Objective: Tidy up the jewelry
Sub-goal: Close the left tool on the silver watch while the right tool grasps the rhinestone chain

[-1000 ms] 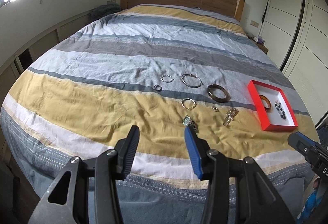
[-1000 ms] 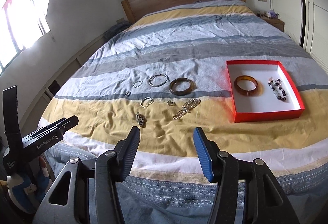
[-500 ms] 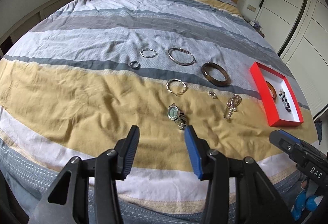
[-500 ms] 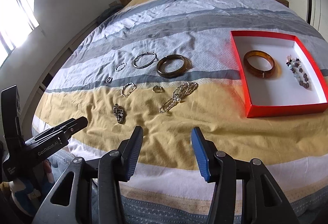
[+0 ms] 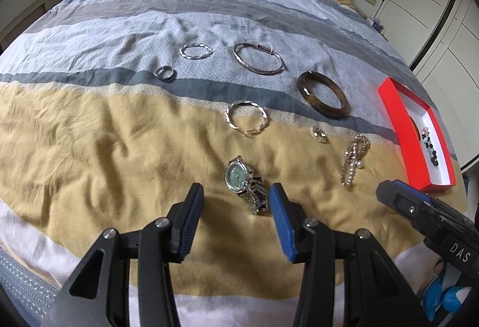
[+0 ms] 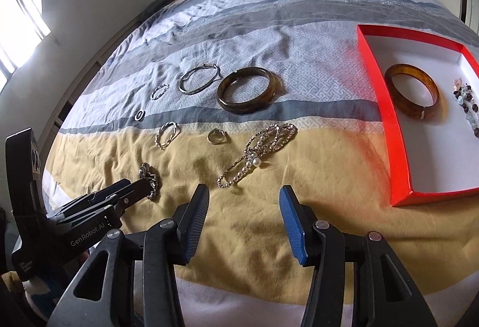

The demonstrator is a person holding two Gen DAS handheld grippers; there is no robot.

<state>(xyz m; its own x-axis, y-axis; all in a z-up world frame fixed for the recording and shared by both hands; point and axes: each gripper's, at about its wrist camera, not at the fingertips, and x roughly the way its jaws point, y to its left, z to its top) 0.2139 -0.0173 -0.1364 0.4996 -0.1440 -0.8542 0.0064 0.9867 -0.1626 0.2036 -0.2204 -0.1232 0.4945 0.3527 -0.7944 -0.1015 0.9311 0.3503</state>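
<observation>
My left gripper (image 5: 236,204) is spread wide, nothing in it, low centre of its view, the watch (image 5: 245,181) lying just ahead between the tips on the striped duvet (image 5: 89,123). Bare yellow cloth lies open at lower left. My right gripper (image 6: 244,207) gapes too, empty, the pearl chain (image 6: 257,154) just ahead. At right, the red box (image 6: 396,129) holds an amber bangle (image 6: 413,95) and beads (image 6: 467,105).
</observation>
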